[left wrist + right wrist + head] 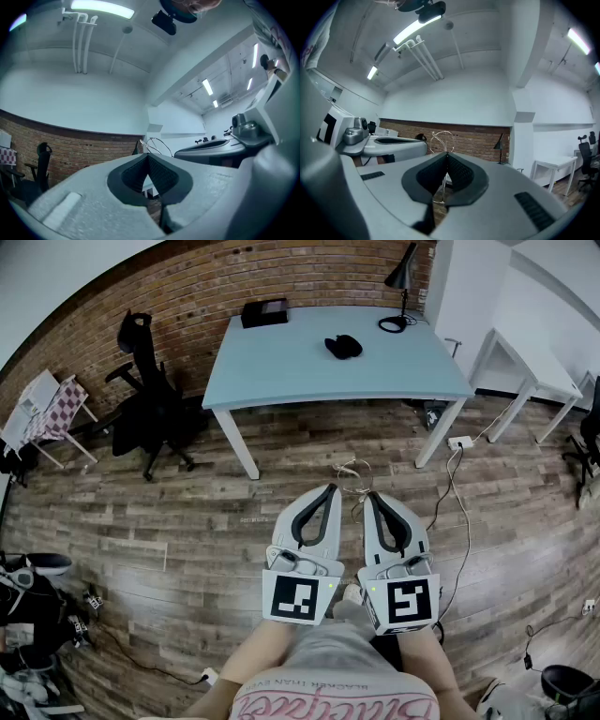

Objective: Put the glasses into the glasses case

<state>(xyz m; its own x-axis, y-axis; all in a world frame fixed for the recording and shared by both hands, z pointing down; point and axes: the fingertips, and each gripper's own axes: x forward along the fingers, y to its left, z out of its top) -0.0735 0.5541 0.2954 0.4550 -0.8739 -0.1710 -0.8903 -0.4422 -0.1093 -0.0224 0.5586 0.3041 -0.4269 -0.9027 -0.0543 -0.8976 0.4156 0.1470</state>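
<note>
The person stands back from the pale blue worktop [281,367] and holds both grippers low, close in front of the body. The two sit side by side and nearly parallel, with their marker cubes nearest the torso and their tips aimed forward over the wooden floor [187,512] toward the worktop.

The left gripper [329,489] has its jaws pressed together at the tips. Its own view shows only a narrow slit lower down between the dark pads [161,176], and nothing is caught in it.

The right gripper [373,495] also has its jaws closed. A thin wire runs down through the seam between them, with fine loops rising just above the tips. This looks like the thin-rimmed glasses [443,139] pinched there, though the wire is too slight to be sure of the exact hold. In the head view the same loops [353,471] show between the two gripper tips, and in the left gripper view they stand just to the right of that gripper's tip.

The dark glasses case [343,346] lies on the worktop, well apart from both grippers. A black box [264,312] sits at the worktop's far edge and a black desk lamp [403,282] at its far right corner.
</note>
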